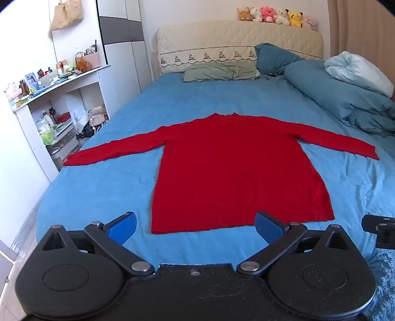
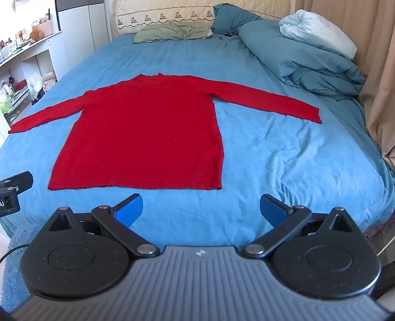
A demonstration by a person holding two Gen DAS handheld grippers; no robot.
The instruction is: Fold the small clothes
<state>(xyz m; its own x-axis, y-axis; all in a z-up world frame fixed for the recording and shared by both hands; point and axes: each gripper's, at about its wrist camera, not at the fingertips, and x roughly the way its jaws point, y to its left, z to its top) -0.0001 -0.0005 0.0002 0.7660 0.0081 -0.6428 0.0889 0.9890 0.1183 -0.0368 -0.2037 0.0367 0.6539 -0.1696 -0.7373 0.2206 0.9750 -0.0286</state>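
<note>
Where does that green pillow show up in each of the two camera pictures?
Left wrist view: the green pillow lies upper middle, at the head of the bed, beyond the red sweater.
Right wrist view: the green pillow sits near the top edge, left of centre.
Shared landmark: the embroidered cream headboard cover right behind the pillow in both views.

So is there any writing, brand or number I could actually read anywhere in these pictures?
"AI": white letters, cut off at the frame edge, on the left gripper seen from the right wrist view.
Small white logo mark on the right gripper body: a symbol, not readable text.
Bottles and boxes on the shelf: labels too small and blurred to read.
Red sweater: no visible text.
</note>
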